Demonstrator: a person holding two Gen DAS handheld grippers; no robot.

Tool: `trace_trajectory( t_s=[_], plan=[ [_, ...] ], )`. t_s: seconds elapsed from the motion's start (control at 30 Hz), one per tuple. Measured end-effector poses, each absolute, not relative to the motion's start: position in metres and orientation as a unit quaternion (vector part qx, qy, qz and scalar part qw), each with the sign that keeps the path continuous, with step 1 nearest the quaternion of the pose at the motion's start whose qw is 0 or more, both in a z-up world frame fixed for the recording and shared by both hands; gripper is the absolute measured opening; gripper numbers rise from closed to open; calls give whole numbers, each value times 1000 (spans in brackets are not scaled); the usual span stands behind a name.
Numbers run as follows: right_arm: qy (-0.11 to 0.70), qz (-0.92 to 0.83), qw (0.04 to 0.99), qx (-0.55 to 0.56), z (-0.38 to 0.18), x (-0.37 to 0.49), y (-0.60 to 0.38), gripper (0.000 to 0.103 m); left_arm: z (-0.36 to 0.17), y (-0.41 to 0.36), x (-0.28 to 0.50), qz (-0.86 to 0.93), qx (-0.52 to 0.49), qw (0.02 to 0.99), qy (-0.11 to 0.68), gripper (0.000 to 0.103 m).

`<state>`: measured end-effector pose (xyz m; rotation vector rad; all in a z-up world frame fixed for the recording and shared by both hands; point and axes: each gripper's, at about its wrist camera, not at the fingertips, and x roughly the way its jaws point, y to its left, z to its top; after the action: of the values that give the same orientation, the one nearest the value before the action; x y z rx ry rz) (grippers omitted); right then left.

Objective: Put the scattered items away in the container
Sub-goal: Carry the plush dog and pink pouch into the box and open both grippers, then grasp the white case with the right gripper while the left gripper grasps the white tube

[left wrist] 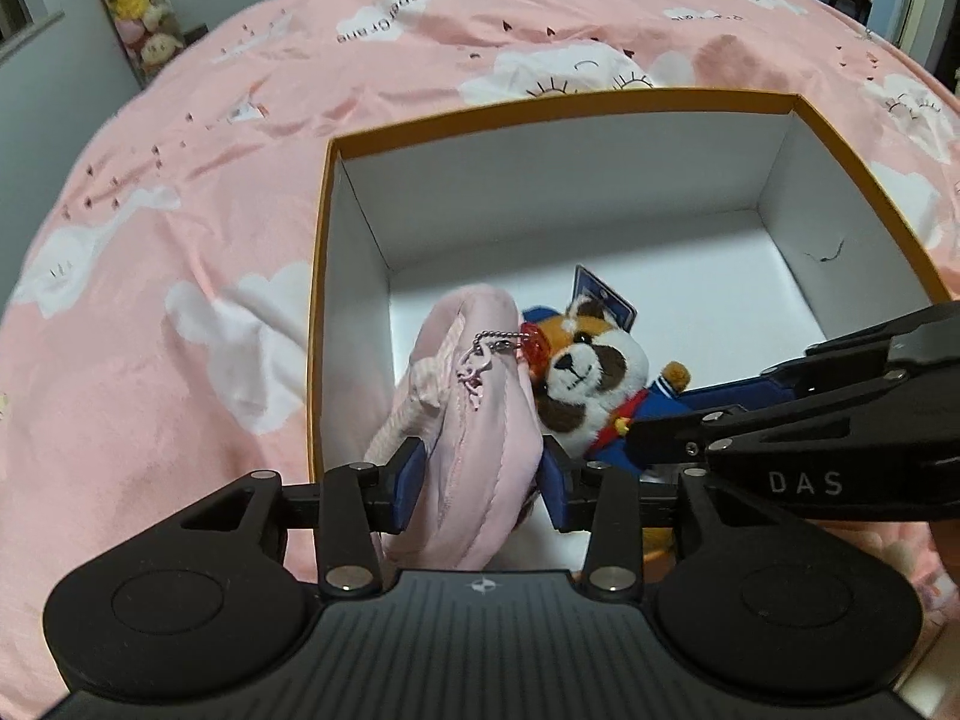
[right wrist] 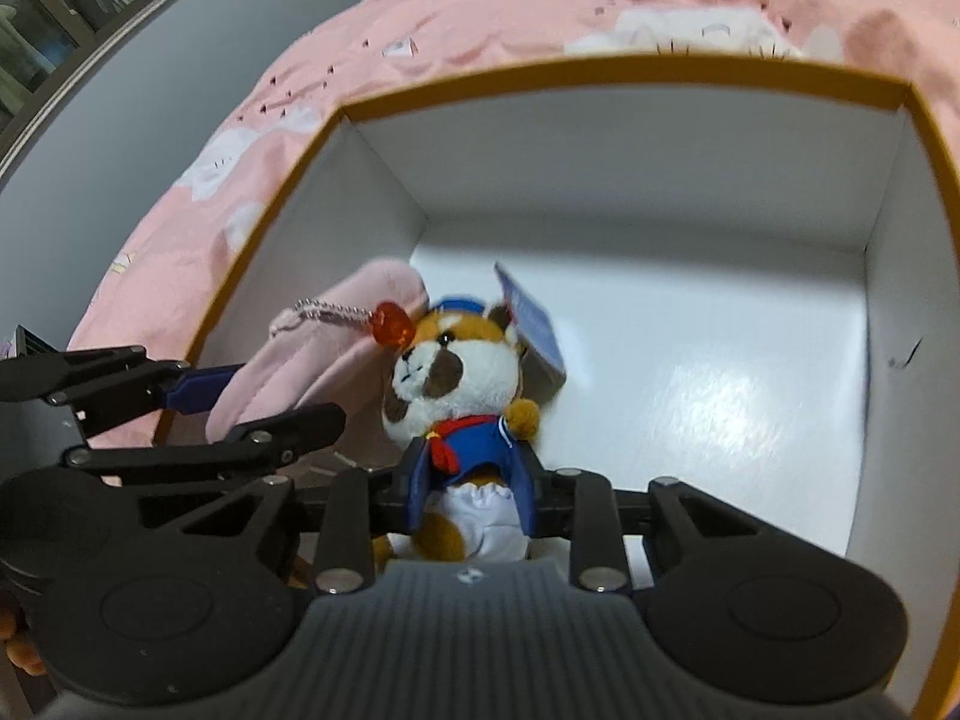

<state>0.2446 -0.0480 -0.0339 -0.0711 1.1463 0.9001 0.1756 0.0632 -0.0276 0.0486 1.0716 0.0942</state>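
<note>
An open box (left wrist: 540, 105) with an orange rim and white inside sits on the pink bed; it also shows in the right wrist view (right wrist: 600, 69). My left gripper (left wrist: 480, 483) is shut on a pink pouch (left wrist: 480, 408) with a ball chain and a red charm (left wrist: 534, 348), held over the box's near left corner. My right gripper (right wrist: 471, 495) is shut on a plush animal (right wrist: 447, 384) in a blue sailor suit with a paper tag, held inside the box beside the pouch (right wrist: 336, 348). The plush (left wrist: 591, 369) and the right gripper (left wrist: 708, 420) also show in the left wrist view.
The pink cloud-print bedspread (left wrist: 180, 240) surrounds the box. Stuffed toys (left wrist: 141, 6) hang at the far left by the wall. The box floor (right wrist: 690, 360) is bare white on the right side. A grey wall (right wrist: 150, 96) runs along the bed's left.
</note>
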Motion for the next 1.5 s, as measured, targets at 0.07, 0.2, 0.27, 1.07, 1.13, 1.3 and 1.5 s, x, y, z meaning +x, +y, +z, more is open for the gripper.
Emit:
trace_trajectory(
  t_s=[0.07, 0.2, 0.27, 1.07, 1.13, 1.3, 1.5],
  plan=[
    [524, 413, 744, -35, -34, 243, -47, 31, -25, 68, 173, 36, 11, 860, 508, 52],
    [524, 421, 740, -40, -32, 240, -42, 32, -15, 73, 169, 26, 2, 867, 498, 52],
    [526, 426, 735, -41, -34, 238, -39, 31, -10, 75, 167, 23, -3, 870, 493, 52],
    [411, 480, 769, -98, 40, 175, -91, 45, 50, 55, 94, -64, 36, 908, 412, 52],
    [401, 485, 769, -113, 45, 164, -103, 47, 52, 51, 84, -79, 42, 906, 413, 52],
    [401, 487, 764, -135, 48, 143, -131, 61, 47, 47, 58, -111, 47, 894, 432, 61],
    [409, 502, 739, -186, 42, 114, -156, 70, 26, 45, 33, -121, 90, 863, 483, 63]
  ],
)
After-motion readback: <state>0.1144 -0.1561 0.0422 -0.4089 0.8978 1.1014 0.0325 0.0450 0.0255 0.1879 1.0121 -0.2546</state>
